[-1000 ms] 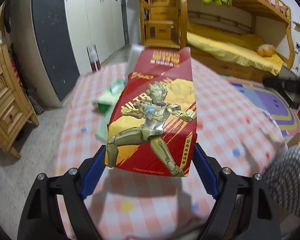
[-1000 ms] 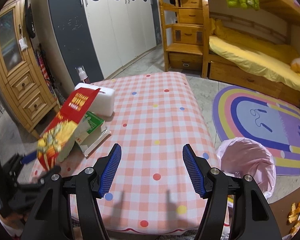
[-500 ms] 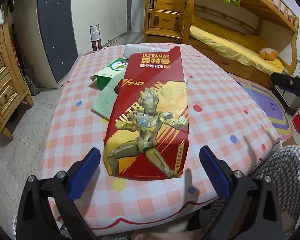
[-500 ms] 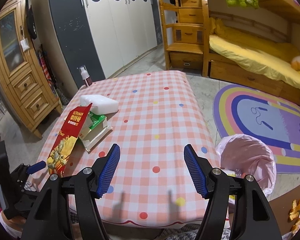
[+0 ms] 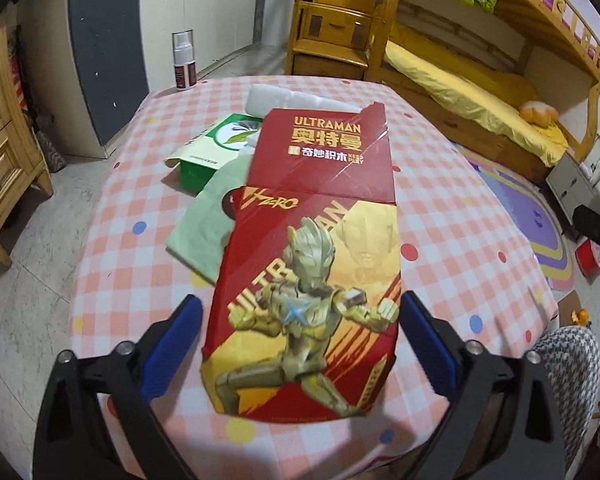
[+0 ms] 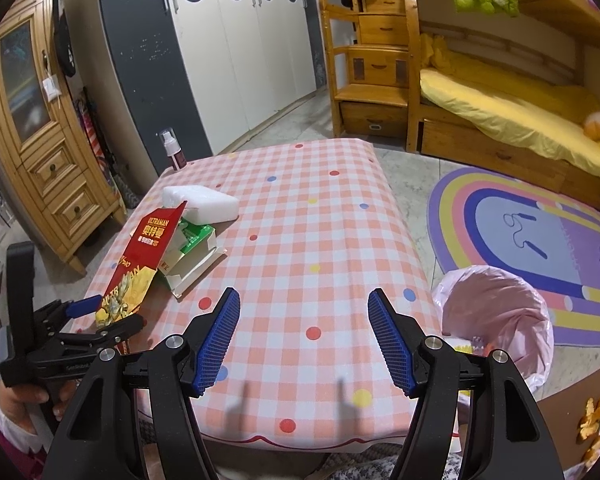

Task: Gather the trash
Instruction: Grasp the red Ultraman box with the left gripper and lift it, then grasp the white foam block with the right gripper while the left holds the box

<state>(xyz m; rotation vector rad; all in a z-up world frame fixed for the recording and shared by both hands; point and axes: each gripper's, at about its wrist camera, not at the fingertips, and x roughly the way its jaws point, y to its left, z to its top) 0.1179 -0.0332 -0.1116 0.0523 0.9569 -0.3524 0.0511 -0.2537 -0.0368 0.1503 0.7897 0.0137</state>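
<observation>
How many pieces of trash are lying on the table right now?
3: the red Ultraman box at the near edge, the green carton beneath it, the white foam block behind. More may be hidden underneath.

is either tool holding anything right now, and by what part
Nothing is held. The left tool is closing around the near end of the red box without pressing it; the right tool is open and empty.

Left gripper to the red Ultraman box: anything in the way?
Nothing visible. The red Ultraman box lies flat on the checked tablecloth, its near end already between the left gripper fingers. The jaws are closing, pads not yet touching. The box's far end overlaps a green carton.
</observation>
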